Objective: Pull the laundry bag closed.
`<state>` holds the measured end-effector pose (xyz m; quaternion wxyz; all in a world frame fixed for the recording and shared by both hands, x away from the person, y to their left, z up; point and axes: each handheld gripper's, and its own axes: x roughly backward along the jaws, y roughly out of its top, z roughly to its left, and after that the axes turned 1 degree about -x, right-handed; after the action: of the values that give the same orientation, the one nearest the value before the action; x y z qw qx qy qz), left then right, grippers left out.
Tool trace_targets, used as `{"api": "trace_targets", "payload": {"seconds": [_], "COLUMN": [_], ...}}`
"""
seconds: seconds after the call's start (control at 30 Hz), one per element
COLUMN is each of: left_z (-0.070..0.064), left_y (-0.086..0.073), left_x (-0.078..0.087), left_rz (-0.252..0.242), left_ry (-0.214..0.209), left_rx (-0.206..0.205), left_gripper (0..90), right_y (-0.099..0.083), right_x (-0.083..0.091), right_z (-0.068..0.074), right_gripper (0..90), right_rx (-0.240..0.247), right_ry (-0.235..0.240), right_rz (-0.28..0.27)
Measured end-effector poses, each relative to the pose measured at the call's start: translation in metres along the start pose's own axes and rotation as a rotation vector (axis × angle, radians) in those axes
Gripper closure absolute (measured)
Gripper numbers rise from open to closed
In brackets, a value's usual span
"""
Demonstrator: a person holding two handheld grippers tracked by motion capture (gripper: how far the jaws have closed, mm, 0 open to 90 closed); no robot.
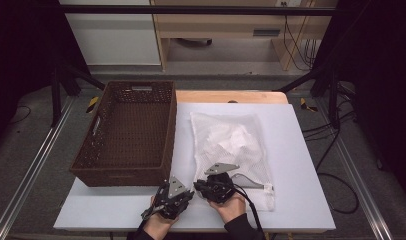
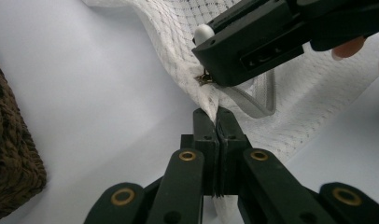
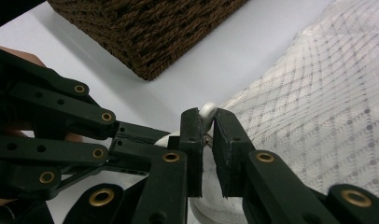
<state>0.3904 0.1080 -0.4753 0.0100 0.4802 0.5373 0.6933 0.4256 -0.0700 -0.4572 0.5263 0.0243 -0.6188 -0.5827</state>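
Zipper of the mesh bag being worked at its near corner.

The mesh laundry bag (image 1: 231, 150) lay on the white surface (image 1: 301, 165) just beside the wicker basket (image 1: 126, 135). The left gripper (image 2: 217, 116) was pressed together on the bag's edge, anchoring it; the right gripper (image 3: 207, 122) pinched the white zipper pull (image 3: 207, 112). Next, I judge, a steady pull along the zipper line. No brand or writing was legible.
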Motion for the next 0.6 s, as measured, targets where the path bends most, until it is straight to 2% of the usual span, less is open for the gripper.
{"api": "trace_targets", "payload": {"seconds": [0.2, 0.37, 0.53, 0.57, 0.6], "left_z": [-0.0008, -0.0006, -0.0001, 0.0001, 0.0004], "left_y": [0.0002, 0.0003, 0.0002, 0.0005, 0.0007], "left_x": [0.0004, 0.0006, -0.0005, -0.0003, 0.0], "left_rz": [-0.004, -0.006, -0.006, -0.004, -0.006], "left_ry": [0.001, 0.005, -0.02, -0.023, -0.029], "left_rx": [-0.005, -0.003, -0.003, 0.004, 0.009], "left_gripper": [87.7, 87.8, 87.1, 86.2, 80.2], "right_y": [-0.0008, -0.0005, -0.0028, -0.0033, -0.0035], "right_x": [0.0028, 0.0033, 0.0062, 0.0063, 0.0064], "right_z": [-0.0019, -0.0011, -0.0025, -0.003, -0.0029], "right_gripper": [82.2, 82.9, 83.2, 83.3, 83.4], "right_rx": [-0.021, -0.018, -0.025, -0.024, -0.025], "right_ry": [0.009, 0.011, 0.019, 0.019, 0.016], "right_rz": [-0.016, -0.037, -0.036, -0.039, -0.04]}}
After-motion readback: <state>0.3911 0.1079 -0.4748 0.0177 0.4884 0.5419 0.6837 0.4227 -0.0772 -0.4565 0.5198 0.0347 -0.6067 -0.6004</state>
